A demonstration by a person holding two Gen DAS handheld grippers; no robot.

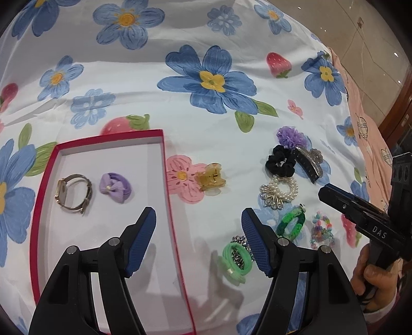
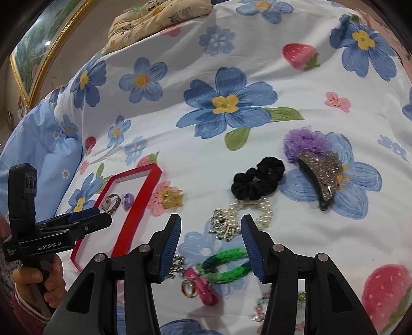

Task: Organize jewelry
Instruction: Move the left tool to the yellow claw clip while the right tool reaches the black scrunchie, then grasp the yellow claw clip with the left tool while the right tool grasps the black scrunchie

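Observation:
A red-rimmed box holds a watch and a purple bow hair tie. My left gripper hangs open and empty over the box's right wall. To its right lie an amber claw clip, light green hair ties, a black scrunchie and a beaded bracelet. My right gripper is open and empty above a pearl bracelet and a green braided band. A pink clip and a gold ring lie beneath it.
A flowered sheet covers the bed. A purple flower tie and a glitter claw clip lie at the right. A patterned pillow sits at the back, a blue cushion at the left, pink cloth along the right edge.

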